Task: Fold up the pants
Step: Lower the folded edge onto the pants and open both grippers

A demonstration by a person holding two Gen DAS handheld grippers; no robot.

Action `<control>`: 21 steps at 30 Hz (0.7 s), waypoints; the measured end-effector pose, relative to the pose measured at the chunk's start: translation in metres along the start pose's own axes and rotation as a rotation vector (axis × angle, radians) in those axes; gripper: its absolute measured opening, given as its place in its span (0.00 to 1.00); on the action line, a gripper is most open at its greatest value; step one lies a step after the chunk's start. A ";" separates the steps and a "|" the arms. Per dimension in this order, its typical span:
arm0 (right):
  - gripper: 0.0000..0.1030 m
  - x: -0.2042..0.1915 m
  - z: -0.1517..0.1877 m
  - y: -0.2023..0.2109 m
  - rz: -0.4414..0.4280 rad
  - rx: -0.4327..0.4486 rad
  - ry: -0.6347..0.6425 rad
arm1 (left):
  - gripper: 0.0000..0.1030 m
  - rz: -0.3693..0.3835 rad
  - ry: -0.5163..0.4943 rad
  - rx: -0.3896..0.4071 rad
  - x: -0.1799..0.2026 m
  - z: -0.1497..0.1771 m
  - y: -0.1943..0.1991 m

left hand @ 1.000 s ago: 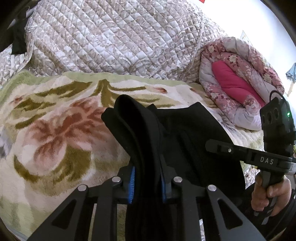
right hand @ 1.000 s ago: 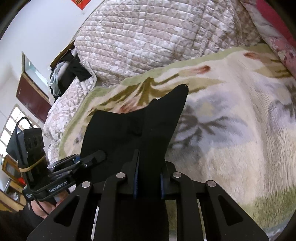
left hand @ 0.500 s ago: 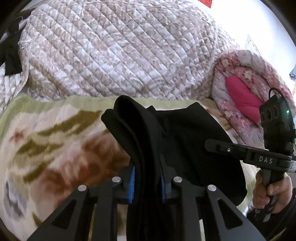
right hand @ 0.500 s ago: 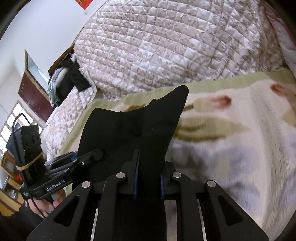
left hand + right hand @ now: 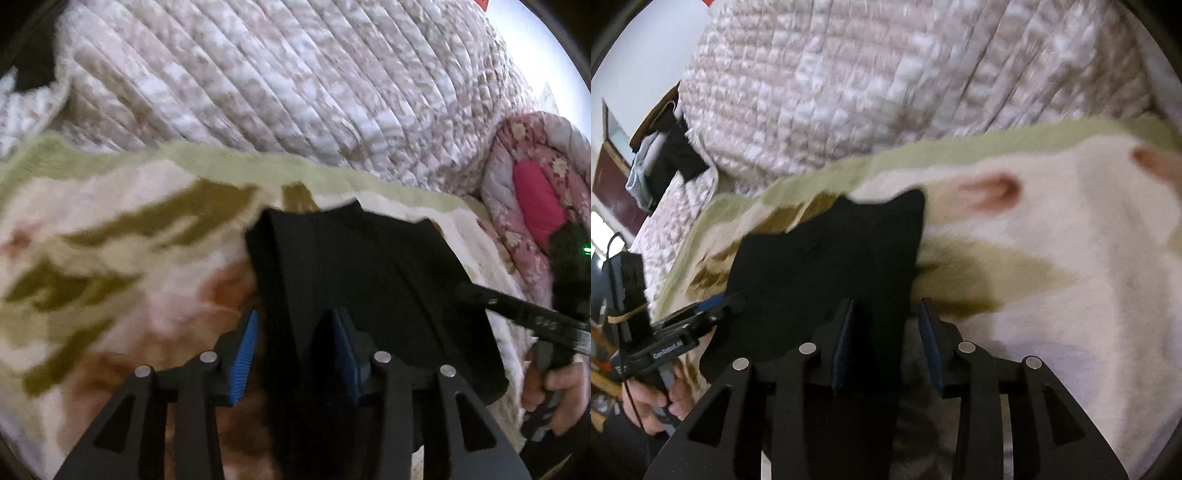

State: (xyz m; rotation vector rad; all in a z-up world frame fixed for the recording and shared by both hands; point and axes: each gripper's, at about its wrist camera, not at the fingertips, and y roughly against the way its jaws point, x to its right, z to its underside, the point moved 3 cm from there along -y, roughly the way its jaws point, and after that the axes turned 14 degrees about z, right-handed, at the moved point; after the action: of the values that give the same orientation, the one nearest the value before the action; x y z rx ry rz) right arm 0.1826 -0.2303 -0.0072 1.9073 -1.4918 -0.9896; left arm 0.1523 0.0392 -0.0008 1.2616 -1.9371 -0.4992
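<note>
Black pants (image 5: 354,266) are laid on the floral blanket (image 5: 122,236); left gripper (image 5: 295,339) and right gripper (image 5: 886,332) fingers are spread wide around the fabric.

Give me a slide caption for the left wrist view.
Left claw open around black pants laid on a floral blanket, quilt behind.

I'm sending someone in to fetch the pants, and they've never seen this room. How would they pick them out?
Find the bed's floral blanket, green-edged, lying below the big quilted cover. The pants lie on it near its far edge. They are plain black, the only dark, unpatterned cloth on that pale blanket.
</note>
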 end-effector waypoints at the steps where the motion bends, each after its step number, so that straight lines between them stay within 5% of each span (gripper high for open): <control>1: 0.35 0.000 0.000 0.011 0.027 0.029 0.003 | 0.44 -0.024 0.001 0.019 0.001 0.000 0.007; 5: 0.35 -0.018 0.012 0.038 0.063 0.095 0.052 | 0.42 -0.062 -0.023 0.071 0.017 0.007 0.030; 10: 0.35 -0.056 0.040 0.056 0.114 0.157 0.187 | 0.42 -0.011 -0.100 0.090 0.057 0.032 0.043; 21: 0.34 -0.060 0.075 0.026 0.150 0.077 0.249 | 0.44 -0.055 -0.095 0.029 0.048 0.059 0.024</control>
State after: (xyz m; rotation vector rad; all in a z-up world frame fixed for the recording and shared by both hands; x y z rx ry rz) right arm 0.0998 -0.1767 -0.0185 1.8624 -1.5172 -0.6112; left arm 0.0814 0.0023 -0.0040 1.3334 -1.9987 -0.5699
